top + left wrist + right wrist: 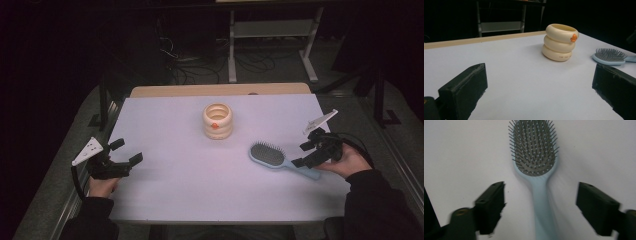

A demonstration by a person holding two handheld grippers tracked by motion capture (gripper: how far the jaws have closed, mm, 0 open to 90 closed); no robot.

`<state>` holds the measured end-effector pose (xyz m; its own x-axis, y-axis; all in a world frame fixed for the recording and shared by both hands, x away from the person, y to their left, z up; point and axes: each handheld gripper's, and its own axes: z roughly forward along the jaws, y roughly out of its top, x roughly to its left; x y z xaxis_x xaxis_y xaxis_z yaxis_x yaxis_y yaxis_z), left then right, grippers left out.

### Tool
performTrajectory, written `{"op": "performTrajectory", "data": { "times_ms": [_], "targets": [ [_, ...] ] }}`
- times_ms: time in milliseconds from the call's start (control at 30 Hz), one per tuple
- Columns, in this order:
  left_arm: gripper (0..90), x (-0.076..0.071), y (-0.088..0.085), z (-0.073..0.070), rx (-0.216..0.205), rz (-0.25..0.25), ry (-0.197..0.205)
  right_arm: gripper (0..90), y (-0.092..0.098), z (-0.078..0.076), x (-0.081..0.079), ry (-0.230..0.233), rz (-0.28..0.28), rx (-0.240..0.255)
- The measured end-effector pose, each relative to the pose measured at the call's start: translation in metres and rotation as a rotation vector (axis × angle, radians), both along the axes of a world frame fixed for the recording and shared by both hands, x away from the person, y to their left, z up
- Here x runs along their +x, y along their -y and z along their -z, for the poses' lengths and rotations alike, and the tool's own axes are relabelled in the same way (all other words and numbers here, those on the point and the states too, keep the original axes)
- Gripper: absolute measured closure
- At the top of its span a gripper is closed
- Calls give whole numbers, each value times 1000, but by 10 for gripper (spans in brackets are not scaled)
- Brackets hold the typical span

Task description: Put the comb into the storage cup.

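Light-blue hairbrush handle between the spread, unclenched jaws of the right hand-held gripper, ungrasped.

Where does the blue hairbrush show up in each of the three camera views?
High view: the hairbrush lies right of centre on the table, its handle toward the right gripper.
Left gripper view: its bristle head sits at the right edge.
Right gripper view: centre, head up, handle running down between the open jaws.
Shared landmark: the cream ringed holder, in the high and left gripper views.

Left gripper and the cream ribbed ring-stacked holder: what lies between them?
Nothing: bare white tabletop runs from the open left gripper to the cream ribbed holder, in the left gripper view and the high view.
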<state>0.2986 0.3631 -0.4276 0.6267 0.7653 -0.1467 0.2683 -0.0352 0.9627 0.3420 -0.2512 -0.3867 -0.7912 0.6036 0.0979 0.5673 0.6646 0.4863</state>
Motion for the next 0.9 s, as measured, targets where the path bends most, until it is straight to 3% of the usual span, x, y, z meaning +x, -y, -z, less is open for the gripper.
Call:
{"op": "performTrajectory", "data": {
  "times_ms": [100,233,433,500,900],
  "targets": [
    [0,0,0,0,2,0,0,111,-5,5,3,-11,-7,-21],
    [0,0,0,0,3,1,1,0,-12,11,4,-11,-28,-38],
    [0,0,0,0,2,-1,1,0,-19,19,8,-21,-74,-79],
    [0,0,0,0,3,-1,2,40,-21,21,9,-17,-94,-94],
    [0,0,0,0,2,1,3,82,-24,33,17,-10,-94,-119]
  ]
}}
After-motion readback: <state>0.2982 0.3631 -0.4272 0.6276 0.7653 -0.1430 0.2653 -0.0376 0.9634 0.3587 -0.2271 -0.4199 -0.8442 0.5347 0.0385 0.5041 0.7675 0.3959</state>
